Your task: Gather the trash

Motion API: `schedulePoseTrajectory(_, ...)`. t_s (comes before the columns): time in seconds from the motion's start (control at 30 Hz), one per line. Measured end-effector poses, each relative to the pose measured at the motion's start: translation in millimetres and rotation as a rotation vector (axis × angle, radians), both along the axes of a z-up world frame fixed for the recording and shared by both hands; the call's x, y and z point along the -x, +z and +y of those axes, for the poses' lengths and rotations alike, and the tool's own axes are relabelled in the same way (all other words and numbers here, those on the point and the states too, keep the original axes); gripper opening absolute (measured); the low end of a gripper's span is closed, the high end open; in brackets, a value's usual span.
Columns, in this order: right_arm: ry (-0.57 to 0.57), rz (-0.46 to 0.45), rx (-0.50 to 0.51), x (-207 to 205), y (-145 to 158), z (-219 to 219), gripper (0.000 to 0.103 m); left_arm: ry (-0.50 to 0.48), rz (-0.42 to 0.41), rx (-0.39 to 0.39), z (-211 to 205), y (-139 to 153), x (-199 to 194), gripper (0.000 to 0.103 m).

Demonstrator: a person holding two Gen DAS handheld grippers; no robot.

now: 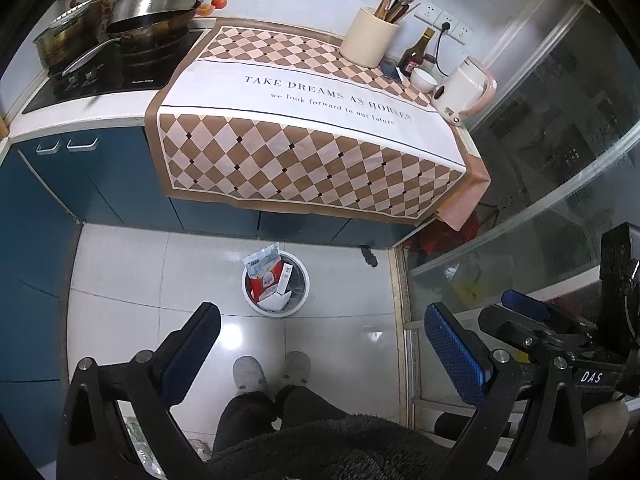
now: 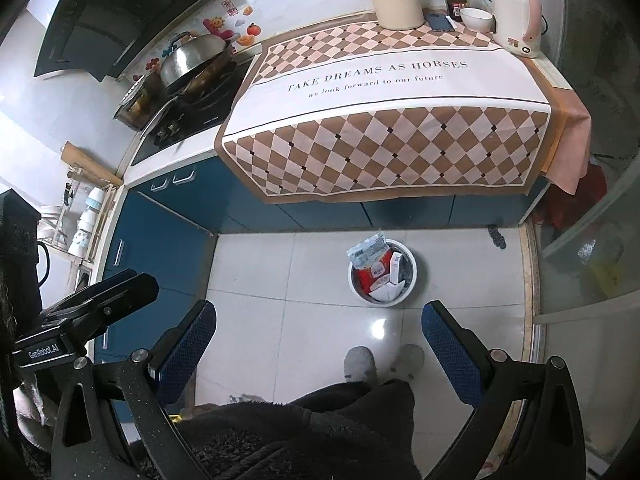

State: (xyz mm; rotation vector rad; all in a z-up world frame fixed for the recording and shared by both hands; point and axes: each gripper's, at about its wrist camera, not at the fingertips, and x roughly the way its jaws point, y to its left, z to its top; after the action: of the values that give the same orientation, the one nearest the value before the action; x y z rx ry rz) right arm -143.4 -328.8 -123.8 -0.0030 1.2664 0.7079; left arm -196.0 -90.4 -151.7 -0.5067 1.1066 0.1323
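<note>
Trash (image 1: 269,276) fills the floor bin (image 1: 302,304); both tongs gape empty, right tongs (image 1: 476,316) visible only leftward.

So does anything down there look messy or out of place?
Yes: the white bin on the floor is overfull. A silver packet pokes up above its rim, with a red wrapper and white paper crammed in beside it.
</note>
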Motion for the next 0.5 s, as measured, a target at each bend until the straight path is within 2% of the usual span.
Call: schedulePoseTrajectory(0.5,0.033,0.036,0.007,-2,-11,7,0.103,-0.002,0.017,0.004,-3,-1,1,0.103)
